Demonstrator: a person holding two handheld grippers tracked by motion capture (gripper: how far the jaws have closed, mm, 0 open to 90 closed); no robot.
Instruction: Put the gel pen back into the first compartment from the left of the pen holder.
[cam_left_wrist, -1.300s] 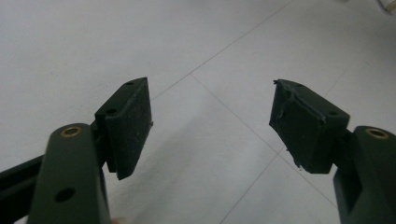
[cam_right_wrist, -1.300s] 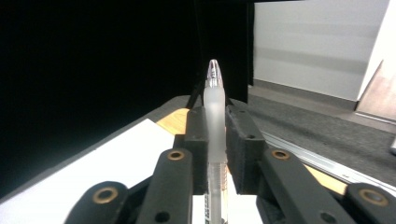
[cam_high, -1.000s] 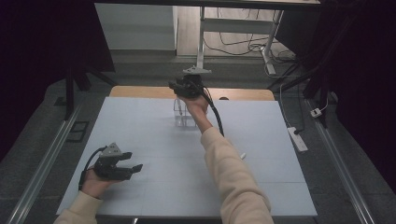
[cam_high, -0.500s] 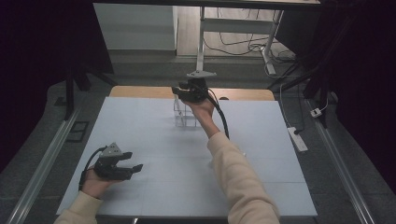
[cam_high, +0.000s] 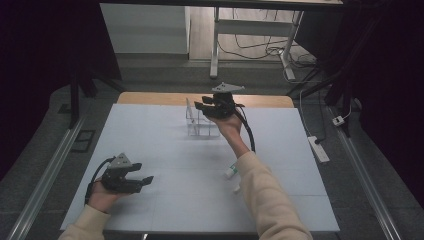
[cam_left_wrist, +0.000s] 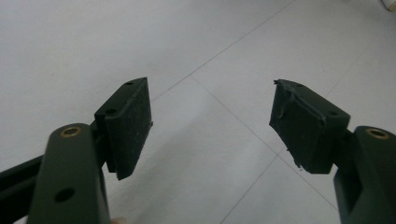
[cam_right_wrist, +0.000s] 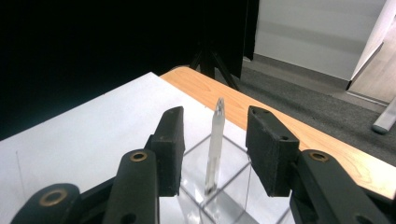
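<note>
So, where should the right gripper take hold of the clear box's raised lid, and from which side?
Grip the lid near its free top edge, coming from above. It stands upright and thin over the clear box, edge-on between the open jaws of the right gripper, so the pads could probably close on its two flat faces.

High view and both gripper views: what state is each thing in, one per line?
Left tongs: open, empty, low over the table.
Right tongs: open, over the clear box, pads apart from the box's upright panel.
Clear box: upright, open-topped, compartments look empty.
Small tube: lying flat beside the right forearm.
</note>
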